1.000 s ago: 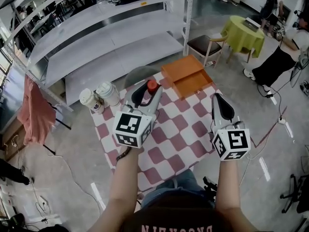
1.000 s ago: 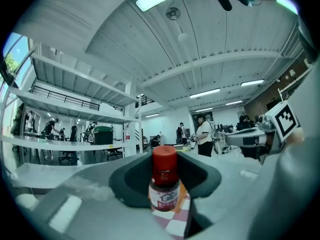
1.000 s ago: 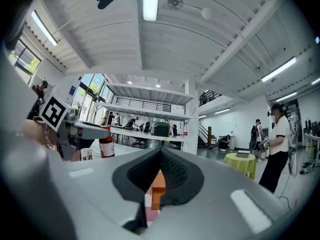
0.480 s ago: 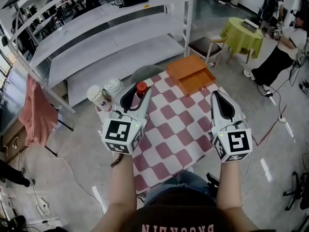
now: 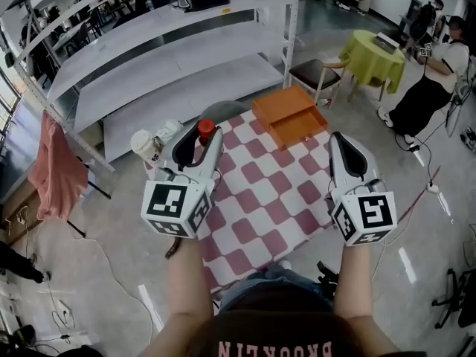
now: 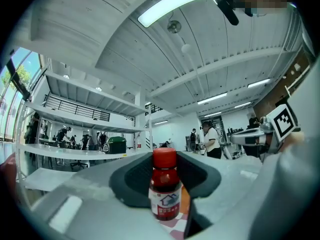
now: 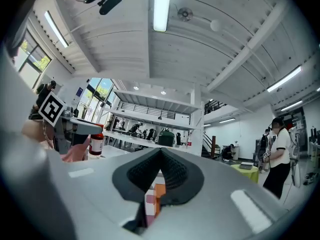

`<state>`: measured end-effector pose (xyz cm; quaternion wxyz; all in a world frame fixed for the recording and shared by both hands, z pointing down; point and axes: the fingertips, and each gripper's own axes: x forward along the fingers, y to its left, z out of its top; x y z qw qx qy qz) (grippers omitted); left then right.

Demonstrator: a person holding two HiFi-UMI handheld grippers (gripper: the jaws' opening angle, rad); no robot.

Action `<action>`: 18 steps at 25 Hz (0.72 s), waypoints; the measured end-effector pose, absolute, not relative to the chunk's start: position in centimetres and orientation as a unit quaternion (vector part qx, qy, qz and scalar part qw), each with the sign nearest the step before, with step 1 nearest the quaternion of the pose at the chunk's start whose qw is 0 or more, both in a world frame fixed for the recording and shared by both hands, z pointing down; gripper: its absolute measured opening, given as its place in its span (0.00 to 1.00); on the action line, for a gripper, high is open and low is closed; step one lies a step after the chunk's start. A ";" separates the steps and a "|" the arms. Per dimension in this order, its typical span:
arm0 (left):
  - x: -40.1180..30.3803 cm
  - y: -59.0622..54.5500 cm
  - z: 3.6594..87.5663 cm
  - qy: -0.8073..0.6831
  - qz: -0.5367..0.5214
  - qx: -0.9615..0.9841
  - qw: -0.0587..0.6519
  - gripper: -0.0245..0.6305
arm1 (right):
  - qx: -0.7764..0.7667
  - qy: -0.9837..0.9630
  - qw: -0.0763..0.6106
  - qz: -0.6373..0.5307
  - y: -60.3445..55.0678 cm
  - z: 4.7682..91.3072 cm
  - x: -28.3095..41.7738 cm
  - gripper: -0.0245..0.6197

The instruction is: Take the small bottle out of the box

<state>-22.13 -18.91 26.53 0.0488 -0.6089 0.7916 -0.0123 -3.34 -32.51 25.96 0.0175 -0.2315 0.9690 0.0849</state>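
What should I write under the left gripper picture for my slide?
The left gripper grips a small bottle with a red cap, upright between its jaws.

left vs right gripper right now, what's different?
The left gripper is clamped on the small bottle, which holds its jaws apart. The right gripper has its jaws together with nothing between them. The left sits over the table's far left corner, the right by its right edge. Both point forward and carry marker cubes.

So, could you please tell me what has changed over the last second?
The left gripper, shut on the small bottle, carried it left, away from the orange box and toward the cups. The right gripper stayed shut and empty; box and cups unmoved.
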 end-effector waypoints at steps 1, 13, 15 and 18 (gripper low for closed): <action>-21.9 -19.1 26.2 0.792 -0.010 -0.609 0.050 0.27 | -0.233 0.969 0.018 0.083 -32.9 25.8 -3.1 0.04; -19.3 -21.3 25.0 0.795 -0.026 -0.602 0.074 0.27 | -0.242 0.967 0.024 0.081 -35.1 24.5 -1.4 0.04; -19.1 -21.5 25.3 0.797 -0.032 -0.599 0.077 0.27 | -0.241 0.967 0.023 0.078 -35.3 24.8 -1.2 0.04; -18.9 -21.7 25.3 0.797 -0.037 -0.597 0.082 0.27 | -0.239 0.968 0.024 0.076 -35.6 24.8 -1.0 0.04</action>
